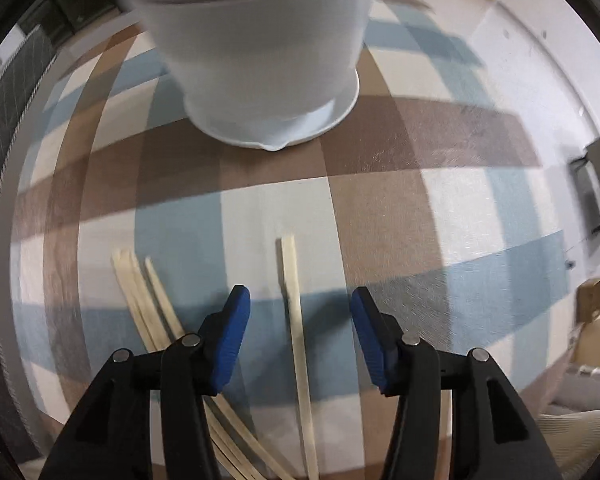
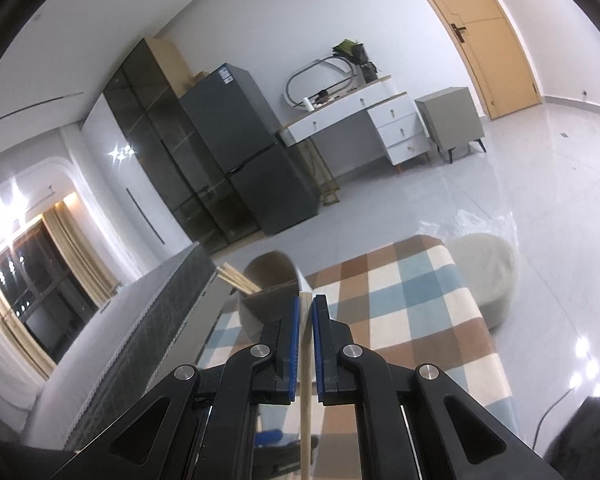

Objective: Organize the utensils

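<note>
In the left wrist view, my left gripper (image 1: pixel 298 302) is open and hovers low over the checked cloth, its jaws either side of a single wooden chopstick (image 1: pixel 296 320). Several more chopsticks (image 1: pixel 148 300) lie in a bundle to its left. A white pot-shaped holder (image 1: pixel 260 52) stands ahead on the cloth. In the right wrist view, my right gripper (image 2: pixel 306 300) is shut on one chopstick (image 2: pixel 306 344), held well above the table. The holder (image 2: pixel 270 280) shows just beyond its tips, with several chopsticks (image 2: pixel 236 278) sticking out of it.
The checked cloth (image 2: pixel 420 300) covers the table. A dark quilted surface (image 2: pixel 148 320) borders it on the left. A grey pouf (image 2: pixel 488 272) sits on the floor past the table's right edge. A fridge (image 2: pixel 244 148) and a dresser (image 2: pixel 360 120) stand far back.
</note>
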`<state>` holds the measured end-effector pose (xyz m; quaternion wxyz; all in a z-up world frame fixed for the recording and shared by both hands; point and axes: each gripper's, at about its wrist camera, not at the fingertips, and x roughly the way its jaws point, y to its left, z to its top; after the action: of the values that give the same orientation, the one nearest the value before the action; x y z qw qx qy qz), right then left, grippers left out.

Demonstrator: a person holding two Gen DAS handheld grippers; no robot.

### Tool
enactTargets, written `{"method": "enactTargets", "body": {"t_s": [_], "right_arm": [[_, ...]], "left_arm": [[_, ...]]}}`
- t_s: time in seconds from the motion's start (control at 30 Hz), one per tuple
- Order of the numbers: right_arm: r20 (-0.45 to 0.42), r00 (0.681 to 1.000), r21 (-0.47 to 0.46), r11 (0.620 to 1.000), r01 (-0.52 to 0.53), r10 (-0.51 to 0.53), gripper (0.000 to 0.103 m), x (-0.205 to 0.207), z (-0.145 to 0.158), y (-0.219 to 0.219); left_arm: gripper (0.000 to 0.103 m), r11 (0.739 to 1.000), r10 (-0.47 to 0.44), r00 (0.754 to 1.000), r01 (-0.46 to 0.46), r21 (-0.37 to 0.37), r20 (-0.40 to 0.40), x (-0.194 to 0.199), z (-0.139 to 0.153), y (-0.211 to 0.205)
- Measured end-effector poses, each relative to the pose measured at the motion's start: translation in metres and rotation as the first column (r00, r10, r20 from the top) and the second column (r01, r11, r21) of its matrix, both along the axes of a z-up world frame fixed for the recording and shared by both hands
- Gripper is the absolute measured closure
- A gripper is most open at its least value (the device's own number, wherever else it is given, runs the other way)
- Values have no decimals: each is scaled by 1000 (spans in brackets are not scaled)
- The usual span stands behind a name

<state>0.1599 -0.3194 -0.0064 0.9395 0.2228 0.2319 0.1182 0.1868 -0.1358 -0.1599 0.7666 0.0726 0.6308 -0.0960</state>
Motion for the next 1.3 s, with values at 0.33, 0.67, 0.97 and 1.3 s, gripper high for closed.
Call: {"method": "enactTargets", "body": {"t_s": [0.33, 0.67, 0.97, 1.3], "right_arm": [[3, 1000, 11, 1000, 11, -11, 97, -3, 1, -7], [10, 1000, -52, 998, 28, -27, 97, -12, 0, 3], [6, 1000, -109, 994, 26, -26, 97, -30, 1, 22], [215, 974, -250, 968, -16, 72, 97, -14, 76, 62]], "left_arm": [[101, 996, 36, 999, -38, -81, -33, 28, 17, -23], [101, 942, 32, 992, 10, -336, 122, 3, 110, 24], [101, 885, 58, 984, 27, -464, 169, -24, 146, 31], [101, 783, 215, 899, 75, -617, 382, -3, 237, 69]]}}
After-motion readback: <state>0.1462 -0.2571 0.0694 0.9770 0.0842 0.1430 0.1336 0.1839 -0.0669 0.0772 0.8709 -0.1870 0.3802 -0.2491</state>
